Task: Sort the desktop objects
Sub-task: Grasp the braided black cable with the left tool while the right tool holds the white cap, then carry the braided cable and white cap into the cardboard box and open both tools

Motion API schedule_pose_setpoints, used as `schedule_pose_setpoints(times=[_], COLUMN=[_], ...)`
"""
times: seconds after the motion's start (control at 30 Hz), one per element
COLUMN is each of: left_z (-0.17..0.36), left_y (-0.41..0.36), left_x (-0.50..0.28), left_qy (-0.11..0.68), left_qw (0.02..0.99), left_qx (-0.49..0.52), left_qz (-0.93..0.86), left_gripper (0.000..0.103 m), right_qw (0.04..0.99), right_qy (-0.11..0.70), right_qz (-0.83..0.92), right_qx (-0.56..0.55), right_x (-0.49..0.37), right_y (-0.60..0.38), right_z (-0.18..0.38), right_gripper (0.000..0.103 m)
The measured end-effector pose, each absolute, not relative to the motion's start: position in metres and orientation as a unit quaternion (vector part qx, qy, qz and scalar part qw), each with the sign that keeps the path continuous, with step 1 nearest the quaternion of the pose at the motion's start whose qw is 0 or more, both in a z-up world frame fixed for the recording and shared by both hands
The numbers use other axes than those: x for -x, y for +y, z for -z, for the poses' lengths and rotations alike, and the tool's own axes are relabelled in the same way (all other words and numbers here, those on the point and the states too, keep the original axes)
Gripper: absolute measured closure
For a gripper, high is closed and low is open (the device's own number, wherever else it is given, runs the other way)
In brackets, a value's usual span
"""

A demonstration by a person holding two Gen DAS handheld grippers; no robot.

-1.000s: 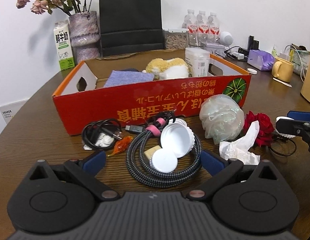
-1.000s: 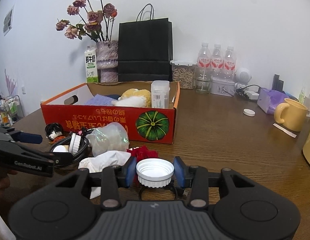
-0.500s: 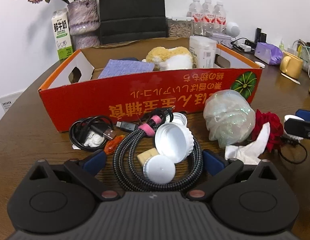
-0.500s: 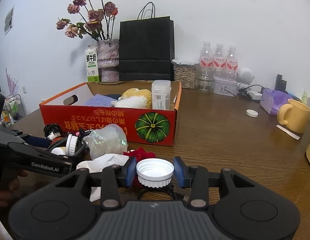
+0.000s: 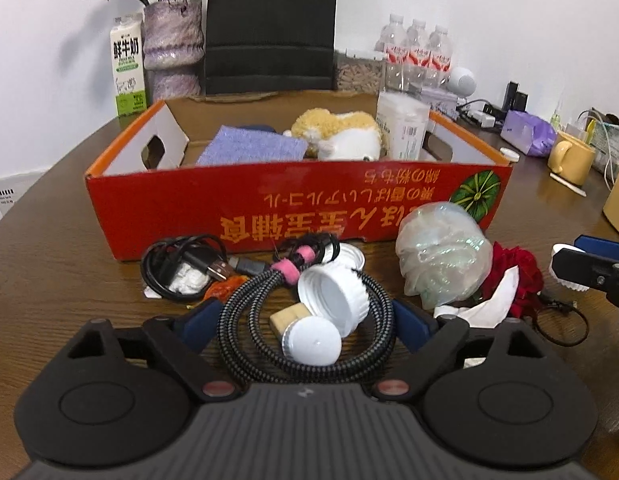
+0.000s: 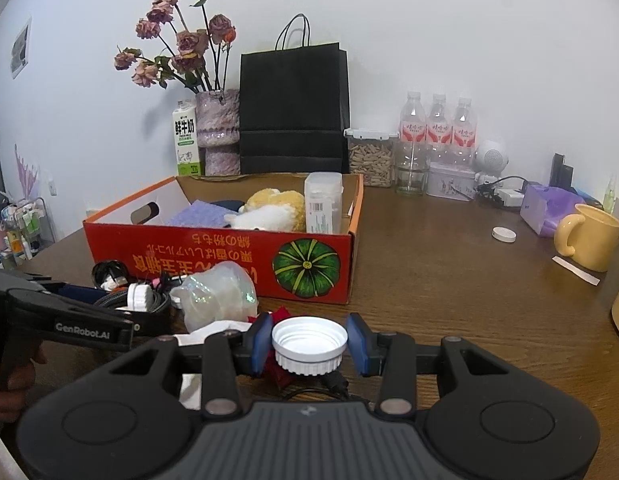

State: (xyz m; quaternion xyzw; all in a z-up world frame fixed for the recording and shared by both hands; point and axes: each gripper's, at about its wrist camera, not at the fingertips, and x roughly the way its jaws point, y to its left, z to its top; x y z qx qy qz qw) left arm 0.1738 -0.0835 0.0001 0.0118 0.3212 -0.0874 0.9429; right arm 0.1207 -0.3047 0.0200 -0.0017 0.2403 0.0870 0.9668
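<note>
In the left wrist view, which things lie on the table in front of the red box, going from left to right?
Black USB cable → braided cable coil → crumpled clear plastic → red flower.

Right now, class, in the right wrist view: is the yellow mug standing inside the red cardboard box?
No. The yellow mug stands on the bare wooden table, well to the right of the red cardboard box.
</note>
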Motion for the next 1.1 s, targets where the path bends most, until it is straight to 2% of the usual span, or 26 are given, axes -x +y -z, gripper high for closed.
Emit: schedule_pose_setpoints(times=[0.67, 1.1], left_z=[-0.045, -0.079], left_y=[-0.074, -0.059], left_x=[-0.146, -0.184], left_qy=[0.226, 0.161], left_qw=[0.968, 0.983], left_qx=[-0.013, 0.005], left_qz=[0.108, 0.091], left_gripper=[0.014, 0.014], right_qw=[0.979, 0.983], right_qy=[0.184, 0.154], right_qz=[-0.089, -0.102], right_qx=[0.012, 0.012], right_x=[-0.120, -0.185], right_y=[-0.290, -0.261], right_z=[-0.055, -0.081], right_gripper=[0.064, 0.064])
